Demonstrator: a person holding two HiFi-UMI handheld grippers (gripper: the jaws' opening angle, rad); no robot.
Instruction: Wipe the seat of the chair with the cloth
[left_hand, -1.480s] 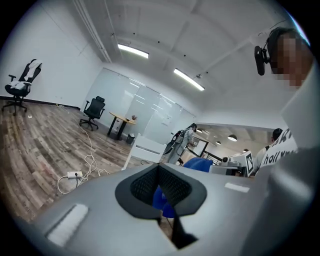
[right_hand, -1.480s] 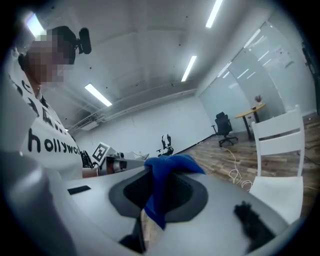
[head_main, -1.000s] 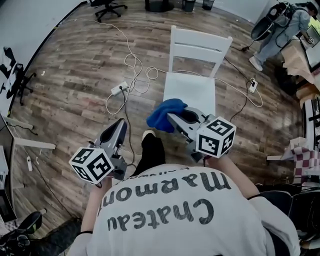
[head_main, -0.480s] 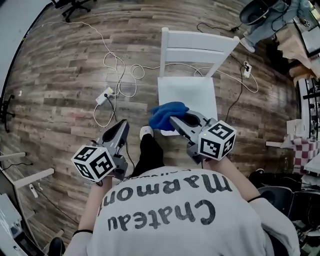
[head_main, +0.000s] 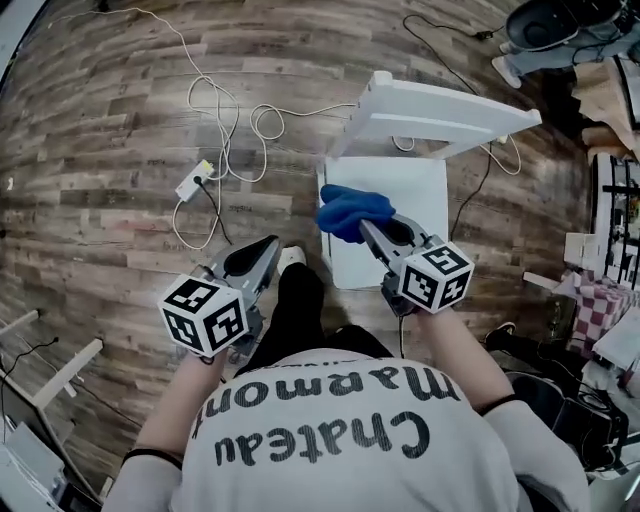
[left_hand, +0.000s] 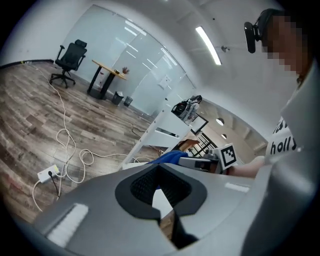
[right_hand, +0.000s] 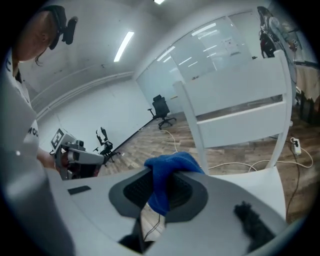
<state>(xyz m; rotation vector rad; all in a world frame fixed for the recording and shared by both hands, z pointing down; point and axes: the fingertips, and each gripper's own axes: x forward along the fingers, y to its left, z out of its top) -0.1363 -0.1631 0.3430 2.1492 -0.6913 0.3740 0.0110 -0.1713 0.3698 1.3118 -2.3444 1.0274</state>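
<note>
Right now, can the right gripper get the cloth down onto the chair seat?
Probably yes. The right gripper is shut on the blue cloth over the near left part of the seat. The white seat looks bare, and nothing shows between them.

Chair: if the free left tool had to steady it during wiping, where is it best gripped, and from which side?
Likely the backrest's top rail, near its left end, from above: it is a thin flat board with an open gap beneath, so the left tool could straddle it, clear of the right tool holding the blue cloth.
</note>
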